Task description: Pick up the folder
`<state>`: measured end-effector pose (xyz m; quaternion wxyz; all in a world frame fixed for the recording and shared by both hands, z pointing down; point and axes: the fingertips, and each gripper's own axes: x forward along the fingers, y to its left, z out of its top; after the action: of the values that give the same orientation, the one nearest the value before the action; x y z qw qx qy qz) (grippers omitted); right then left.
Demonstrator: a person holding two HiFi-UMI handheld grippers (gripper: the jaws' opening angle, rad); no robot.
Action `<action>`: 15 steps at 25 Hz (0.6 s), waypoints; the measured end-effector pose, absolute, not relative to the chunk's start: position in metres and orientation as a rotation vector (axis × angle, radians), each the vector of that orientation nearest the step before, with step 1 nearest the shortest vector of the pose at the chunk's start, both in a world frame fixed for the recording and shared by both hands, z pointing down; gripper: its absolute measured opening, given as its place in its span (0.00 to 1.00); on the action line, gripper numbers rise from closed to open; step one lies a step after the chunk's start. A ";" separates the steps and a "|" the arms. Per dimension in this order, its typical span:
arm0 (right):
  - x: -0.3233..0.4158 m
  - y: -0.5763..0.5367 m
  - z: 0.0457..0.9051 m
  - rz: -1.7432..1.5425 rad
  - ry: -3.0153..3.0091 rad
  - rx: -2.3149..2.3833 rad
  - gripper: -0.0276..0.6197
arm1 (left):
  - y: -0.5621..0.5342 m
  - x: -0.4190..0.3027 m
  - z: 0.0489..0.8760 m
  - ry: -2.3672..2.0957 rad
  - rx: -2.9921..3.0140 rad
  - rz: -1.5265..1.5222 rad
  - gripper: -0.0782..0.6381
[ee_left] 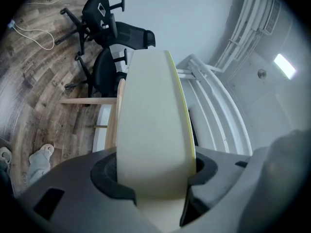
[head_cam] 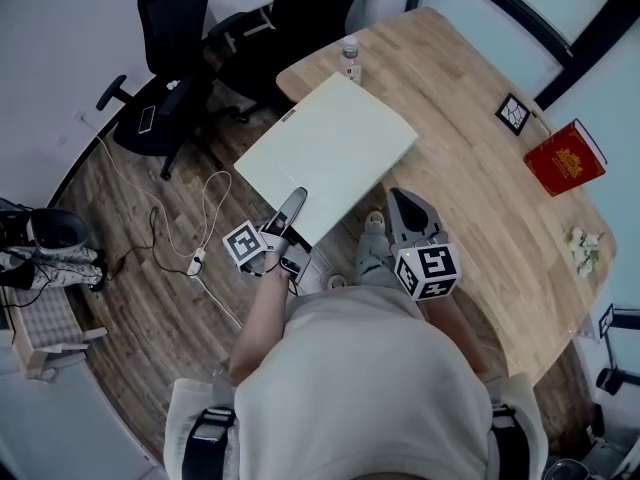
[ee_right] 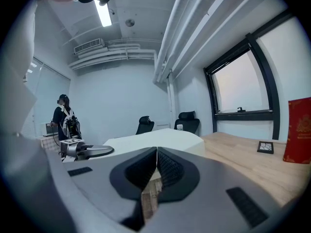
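Note:
A cream folder (head_cam: 328, 153) is held off the wooden table (head_cam: 480, 168), level, with half of it out past the table's edge. My left gripper (head_cam: 291, 208) is shut on the folder's near edge. In the left gripper view the folder (ee_left: 153, 130) fills the gap between the jaws and runs away upward. My right gripper (head_cam: 402, 204) hangs just right of the folder's near corner, shut and empty. In the right gripper view its jaws meet at the tips, with the folder (ee_right: 160, 137) beyond my right gripper (ee_right: 156, 152).
On the table are a small bottle (head_cam: 351, 60) behind the folder, a red book (head_cam: 565, 158), a small framed card (head_cam: 513, 114) and a white cloth-like thing (head_cam: 586, 248). Black office chairs (head_cam: 170, 63) and cables (head_cam: 190, 228) occupy the floor at the left. A person (ee_right: 63, 118) stands far off.

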<state>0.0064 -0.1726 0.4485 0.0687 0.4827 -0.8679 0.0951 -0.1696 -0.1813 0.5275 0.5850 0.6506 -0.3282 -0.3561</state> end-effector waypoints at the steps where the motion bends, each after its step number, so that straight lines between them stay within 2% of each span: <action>1: 0.007 -0.172 0.449 0.287 -2.613 1.456 0.07 | -0.180 -0.170 0.525 -0.766 1.518 -0.836 0.50; 15: 0.010 -0.166 0.451 0.298 -2.609 1.480 0.07 | -0.168 -0.186 0.502 -0.777 1.538 -0.881 0.50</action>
<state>0.0102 -0.1659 0.4508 0.0634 0.4900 -0.8638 0.0987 -0.1855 -0.1682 0.5021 0.5673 0.6545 -0.3306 -0.3749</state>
